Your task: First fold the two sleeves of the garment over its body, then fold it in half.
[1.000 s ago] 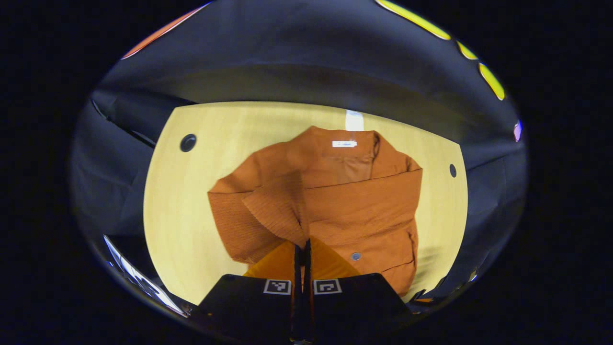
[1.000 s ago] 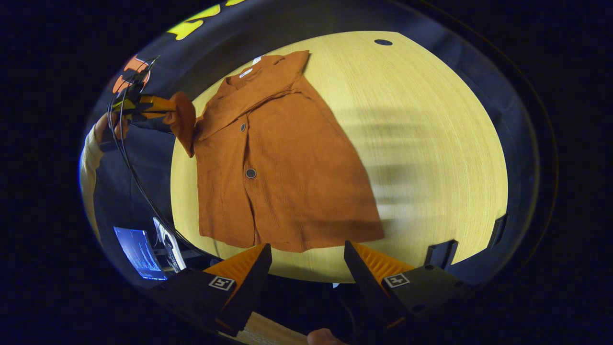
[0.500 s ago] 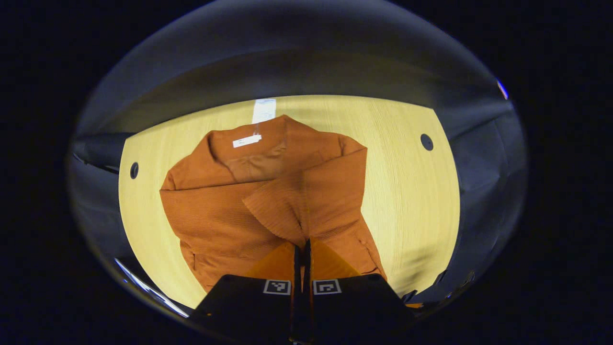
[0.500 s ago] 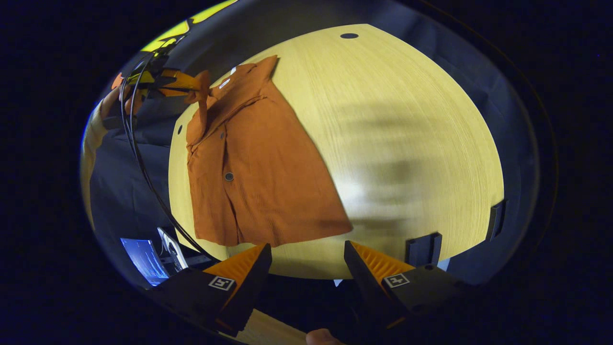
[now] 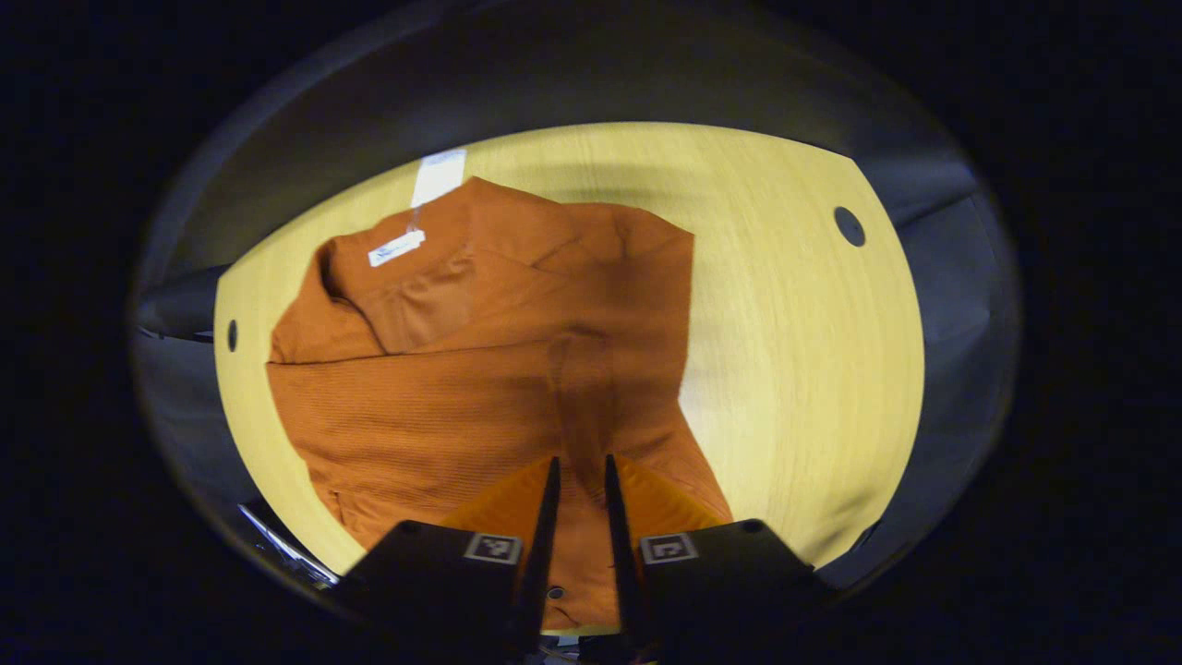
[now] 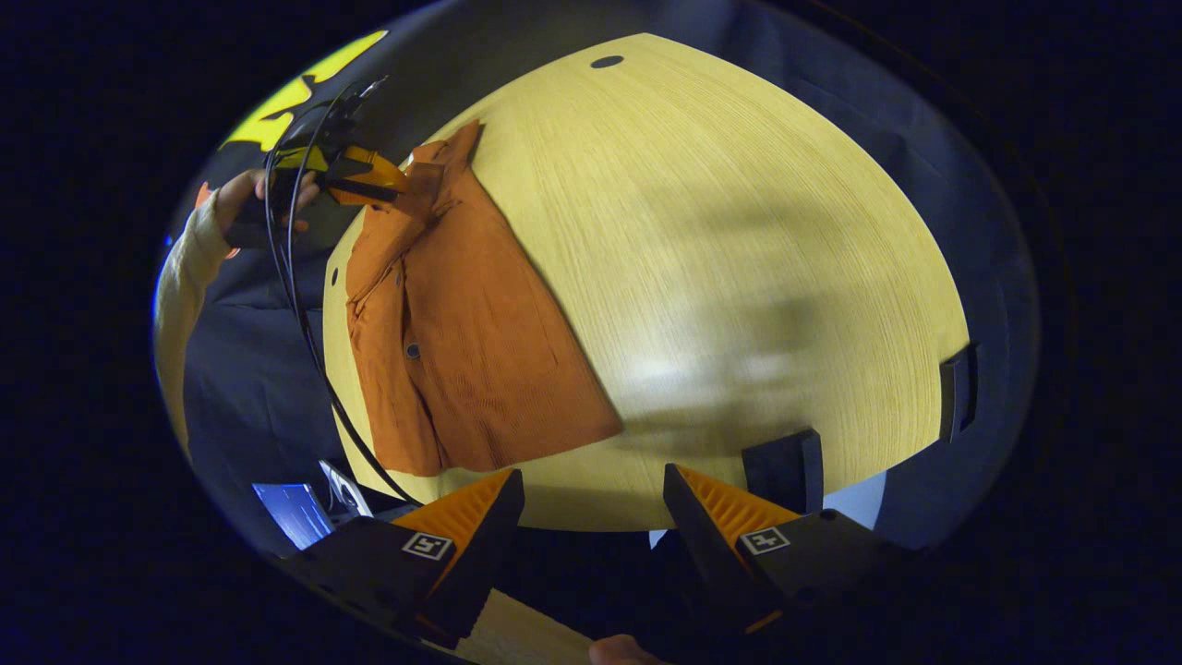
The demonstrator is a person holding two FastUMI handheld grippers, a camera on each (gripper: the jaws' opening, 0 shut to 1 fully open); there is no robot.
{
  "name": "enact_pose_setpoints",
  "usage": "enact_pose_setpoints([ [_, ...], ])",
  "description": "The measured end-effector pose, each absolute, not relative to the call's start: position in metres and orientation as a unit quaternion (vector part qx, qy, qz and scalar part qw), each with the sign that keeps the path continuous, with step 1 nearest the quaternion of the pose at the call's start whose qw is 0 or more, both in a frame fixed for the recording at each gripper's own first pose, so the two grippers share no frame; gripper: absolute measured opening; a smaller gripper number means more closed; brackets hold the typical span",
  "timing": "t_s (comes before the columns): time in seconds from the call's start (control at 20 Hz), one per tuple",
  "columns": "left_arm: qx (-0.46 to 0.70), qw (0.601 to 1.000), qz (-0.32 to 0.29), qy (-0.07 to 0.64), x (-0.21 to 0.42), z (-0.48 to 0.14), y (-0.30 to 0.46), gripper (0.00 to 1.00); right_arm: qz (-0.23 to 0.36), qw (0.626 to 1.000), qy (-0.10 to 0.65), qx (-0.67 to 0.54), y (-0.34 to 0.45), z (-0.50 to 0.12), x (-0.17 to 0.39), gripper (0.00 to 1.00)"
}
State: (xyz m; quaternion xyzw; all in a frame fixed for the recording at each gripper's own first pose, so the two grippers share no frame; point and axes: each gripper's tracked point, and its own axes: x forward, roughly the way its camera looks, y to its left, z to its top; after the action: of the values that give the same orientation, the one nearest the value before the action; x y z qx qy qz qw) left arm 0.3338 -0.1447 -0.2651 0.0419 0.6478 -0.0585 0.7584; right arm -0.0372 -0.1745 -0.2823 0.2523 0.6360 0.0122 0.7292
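- Rust-orange ribbed cloth, the garment (image 5: 480,369), lies spread on the pale wooden surface (image 5: 794,369); in the left gripper view it covers the stretch from 9 o'clock through the centre, its collar and white tag up at 11 o'clock;
- in the right gripper view the garment (image 6: 452,314) sits at 9 to 10 o'clock on the surface (image 6: 739,231), well apart from our right tongs (image 6: 593,503);
- our left tongs (image 5: 580,485) show a narrow gap between the fingers, with garment cloth showing in the gap; we cannot tell from this view whether they pinch it or merely hang over it;
- in the right gripper view the left tongs (image 6: 392,183), held by a hand (image 6: 242,199) at 10 o'clock, sit right at the garment's top corner, and whether cloth is caught in them is too small to tell;
- our right tongs stand wide open at 6 o'clock, holding nothing, off the near edge of the surface;
- we judge the sleeve stage near its end: a band of cloth lies across the body in the left gripper view, which reads as a sleeve folded over; whether both sleeves are in we cannot say for certain;
- left to do, as we judge it: let go of the sleeve if it is held, settle it flat, then the fold in half, not yet begun, since the body lies at full length.
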Motion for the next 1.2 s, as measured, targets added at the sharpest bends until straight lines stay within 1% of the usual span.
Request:
enact_pose_setpoints([
  [0.05,0.041,0.76,-0.058,0.646,0.335,-0.266,-0.143,0.51,0.01,0.729,0.636,0.254,-0.175,-0.283,-0.037,0.92],
  [0.1,0.037,0.764,-0.055,0.642,0.335,-0.267,-0.143,0.77,0.009,0.729,0.636,0.253,-0.176,-0.283,-0.037,0.92],
  [0.15,0.029,0.765,-0.055,0.641,0.333,-0.263,-0.143,0.8,0.009,0.729,0.636,0.251,-0.176,-0.283,-0.036,0.92],
  [0.2,0.019,0.766,-0.056,0.64,0.331,-0.264,-0.144,0.9,0.01,0.73,0.636,0.25,-0.174,-0.282,-0.035,0.92],
  [0.25,0.009,0.767,-0.056,0.639,0.328,-0.254,-0.142,1.0,0.011,0.73,0.637,0.248,-0.171,-0.282,-0.034,0.96],
  [0.45,-0.03,0.777,-0.062,0.626,0.317,-0.236,-0.131,1.0,0.017,0.733,0.638,0.235,-0.161,-0.28,-0.029,0.96],
  [0.65,-0.08,0.789,-0.071,0.605,0.287,-0.218,-0.107,1.0,0.026,0.74,0.634,0.223,-0.152,-0.276,-0.017,0.96],
  [0.9,-0.129,0.785,-0.064,0.603,0.217,-0.223,-0.051,1.0,0.024,0.763,0.616,0.194,-0.149,-0.278,0.005,0.96],
  [1.2,-0.147,0.769,-0.041,0.62,0.113,-0.262,0.019,0.99,0.039,0.763,0.628,0.149,-0.135,-0.285,0.017,0.96],
])
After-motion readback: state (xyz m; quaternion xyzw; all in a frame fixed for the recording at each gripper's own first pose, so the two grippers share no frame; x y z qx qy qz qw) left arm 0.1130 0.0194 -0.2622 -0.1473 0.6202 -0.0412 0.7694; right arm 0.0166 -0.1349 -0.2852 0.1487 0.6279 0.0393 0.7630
